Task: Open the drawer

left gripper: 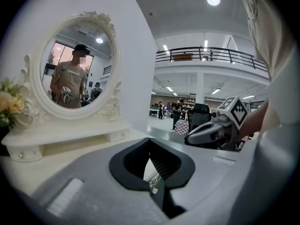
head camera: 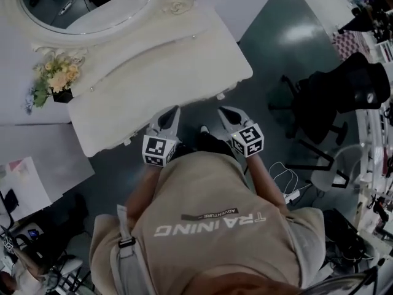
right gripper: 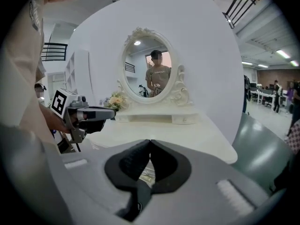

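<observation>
Both the left gripper [left gripper: 150,141] and the right gripper [right gripper: 150,141] are closed and empty, side by side. Just beyond and below their tips, under the surface [head camera: 184,60] edge, what looks like the drawer pull [right gripper: 146,176] shows. This looks like the approach stage. Next, one gripper must open and close on that pull.

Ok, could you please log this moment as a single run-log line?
left gripper: shut, at dressing table front edge | right gripper: shut, alongside | drawer: none seen pulled out
</observation>
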Motion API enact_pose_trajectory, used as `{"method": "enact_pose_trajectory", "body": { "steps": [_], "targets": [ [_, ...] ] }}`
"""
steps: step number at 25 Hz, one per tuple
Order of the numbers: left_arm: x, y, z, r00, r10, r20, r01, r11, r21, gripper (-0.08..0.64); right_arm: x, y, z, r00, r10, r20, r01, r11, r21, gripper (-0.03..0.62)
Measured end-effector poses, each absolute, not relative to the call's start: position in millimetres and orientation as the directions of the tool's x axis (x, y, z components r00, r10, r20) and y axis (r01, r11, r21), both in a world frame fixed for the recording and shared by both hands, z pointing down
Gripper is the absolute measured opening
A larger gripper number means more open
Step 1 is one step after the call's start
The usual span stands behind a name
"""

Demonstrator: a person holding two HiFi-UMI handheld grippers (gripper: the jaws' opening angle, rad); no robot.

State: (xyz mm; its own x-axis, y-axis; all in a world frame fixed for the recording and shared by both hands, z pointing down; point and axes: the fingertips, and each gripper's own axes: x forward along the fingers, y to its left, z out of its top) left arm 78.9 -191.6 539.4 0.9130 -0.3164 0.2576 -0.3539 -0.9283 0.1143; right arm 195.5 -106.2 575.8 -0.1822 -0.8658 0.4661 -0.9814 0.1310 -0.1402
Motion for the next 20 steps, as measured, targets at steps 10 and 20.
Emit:
{"method": "enact_pose_trajectory", "body": {
  "steps": [10,20],
  "targets": [
    [68.3,-205.1,545.0,0.802,-0.520,0.295,-0.562,-0.824,0.073,-0.002,205.5,-153.7,631.1,-0.394,-0.739,0.546,-0.915,0.372,-0.156,0.003],
    [66.9,-195.8,568.3,0.710,-0.592,0.382,-0.654,-0.756,0.043,-0.002,222.1,-143.7,711.5,-0.477,-0.590,0.652,-0.873,0.405,-0.272,0.003]
  ]
}}
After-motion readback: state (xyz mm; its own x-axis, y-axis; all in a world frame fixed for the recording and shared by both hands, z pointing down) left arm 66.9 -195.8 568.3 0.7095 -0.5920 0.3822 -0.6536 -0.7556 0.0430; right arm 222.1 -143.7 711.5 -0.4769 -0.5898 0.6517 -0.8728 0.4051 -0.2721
